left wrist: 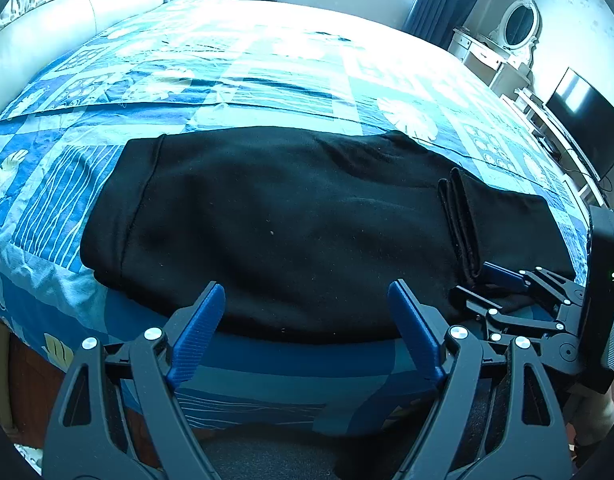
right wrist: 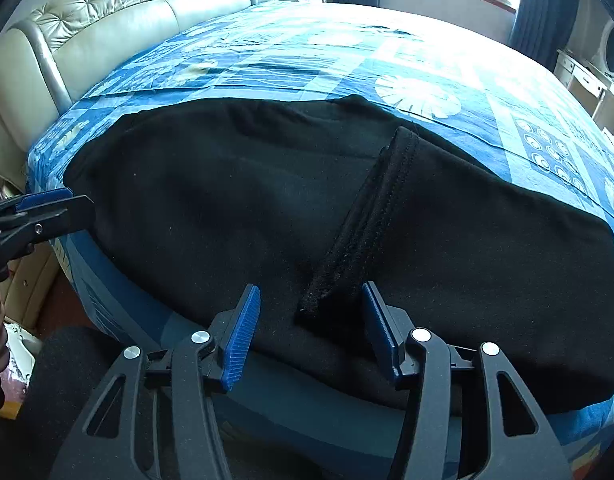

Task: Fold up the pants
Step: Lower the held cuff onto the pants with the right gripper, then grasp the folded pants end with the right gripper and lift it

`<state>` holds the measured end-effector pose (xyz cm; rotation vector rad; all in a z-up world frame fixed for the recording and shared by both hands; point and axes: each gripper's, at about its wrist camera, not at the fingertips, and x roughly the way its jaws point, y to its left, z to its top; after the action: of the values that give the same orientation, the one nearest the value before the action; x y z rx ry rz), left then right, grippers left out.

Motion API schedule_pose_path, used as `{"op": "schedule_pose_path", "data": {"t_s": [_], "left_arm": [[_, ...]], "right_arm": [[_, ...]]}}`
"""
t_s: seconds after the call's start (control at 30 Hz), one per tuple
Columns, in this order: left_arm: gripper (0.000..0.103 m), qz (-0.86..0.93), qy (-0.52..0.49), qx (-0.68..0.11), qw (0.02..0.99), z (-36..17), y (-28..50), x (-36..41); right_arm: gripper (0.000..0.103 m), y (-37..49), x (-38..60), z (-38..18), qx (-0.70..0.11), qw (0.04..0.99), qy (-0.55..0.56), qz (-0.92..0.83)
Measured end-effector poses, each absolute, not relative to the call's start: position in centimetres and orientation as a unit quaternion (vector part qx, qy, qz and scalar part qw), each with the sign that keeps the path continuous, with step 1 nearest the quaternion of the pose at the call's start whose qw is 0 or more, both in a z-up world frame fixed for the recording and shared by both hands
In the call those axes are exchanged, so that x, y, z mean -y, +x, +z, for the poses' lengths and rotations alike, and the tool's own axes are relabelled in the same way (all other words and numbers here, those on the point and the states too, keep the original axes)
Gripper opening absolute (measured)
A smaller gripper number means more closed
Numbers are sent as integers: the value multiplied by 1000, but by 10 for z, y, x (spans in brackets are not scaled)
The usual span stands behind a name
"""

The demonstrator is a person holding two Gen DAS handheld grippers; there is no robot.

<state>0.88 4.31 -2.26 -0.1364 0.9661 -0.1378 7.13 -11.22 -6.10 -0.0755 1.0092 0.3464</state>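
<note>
The black pants (left wrist: 291, 220) lie flat along the near edge of the bed (left wrist: 235, 72), hem fold toward my right. My left gripper (left wrist: 307, 312) and right gripper (right wrist: 311, 312) both hover at that edge, jaws wide, holding nothing; bare quilt stretches beyond.

Black, soft-knit pants (left wrist: 291, 220) lie flat across a blue patterned bedspread (left wrist: 267, 80), cuffed leg ends folded over the middle.
</note>
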Motion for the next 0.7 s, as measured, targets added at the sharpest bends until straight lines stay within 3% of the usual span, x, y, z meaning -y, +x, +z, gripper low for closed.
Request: {"op": "schedule_pose_path", "data": {"t_s": [0.17,0.37,0.53,0.7], "left_arm": [[84,-73,-61,-462,882,-22,6,-41],[84,-88,-61,-458,882,-20,5,-36],[84,-95,-62,-463,879,-23,7,-32],[84,-96,-59,-467,877,-26,7,-32]], "right_arm": [[55,70,149,-31,-466,846,90,243],[62,81,309,9,-379,858,284,198],[62,103,440,-48,-386,824,407,84],[62,129,461,-115,-427,757,483,105]]}}
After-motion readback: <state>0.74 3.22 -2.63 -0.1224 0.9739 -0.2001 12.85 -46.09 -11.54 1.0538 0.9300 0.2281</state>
